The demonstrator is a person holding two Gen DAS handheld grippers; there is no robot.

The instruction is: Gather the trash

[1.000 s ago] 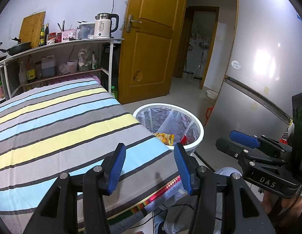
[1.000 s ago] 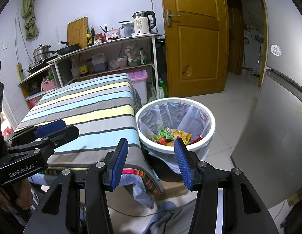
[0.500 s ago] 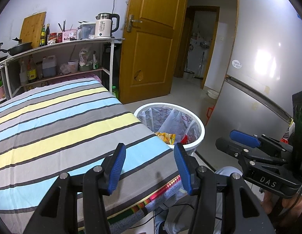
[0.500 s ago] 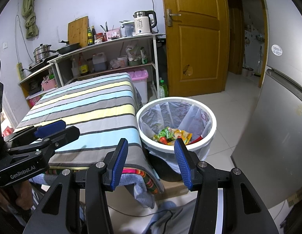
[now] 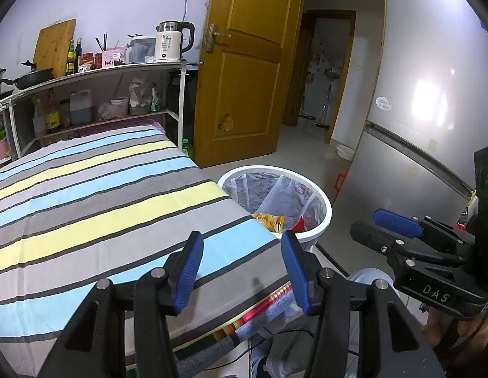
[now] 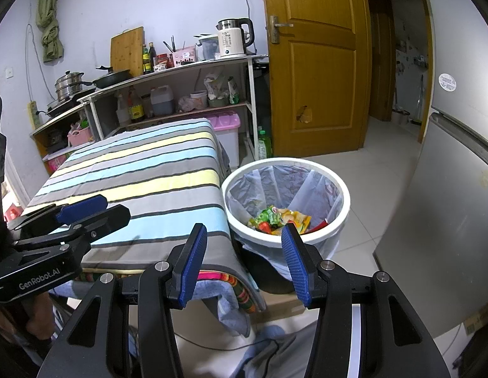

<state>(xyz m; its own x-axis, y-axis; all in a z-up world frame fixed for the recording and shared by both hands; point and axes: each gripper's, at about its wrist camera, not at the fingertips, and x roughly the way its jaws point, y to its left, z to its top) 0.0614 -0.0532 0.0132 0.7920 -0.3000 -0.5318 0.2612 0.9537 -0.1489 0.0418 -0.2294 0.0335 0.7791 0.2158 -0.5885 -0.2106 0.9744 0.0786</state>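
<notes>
Hand-held grippers (image 5: 242, 271) (image 6: 244, 266) over striped table (image 5: 102, 208), beside bin (image 6: 345, 201).

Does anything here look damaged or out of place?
Yes: the wooden door has a ragged hole low on its panel, pale at the edges as if chipped. The wrappers lie inside the bin, nothing spilled.

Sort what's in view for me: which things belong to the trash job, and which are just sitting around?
Job:
- white trash bin with clear liner
- snack wrappers inside it
- left tongs, open, empty
- right tongs, open, empty

Just there:
- striped tablecloth
- kettle
- cutting board
- pans
- pink storage box
- fridge
- door
</notes>
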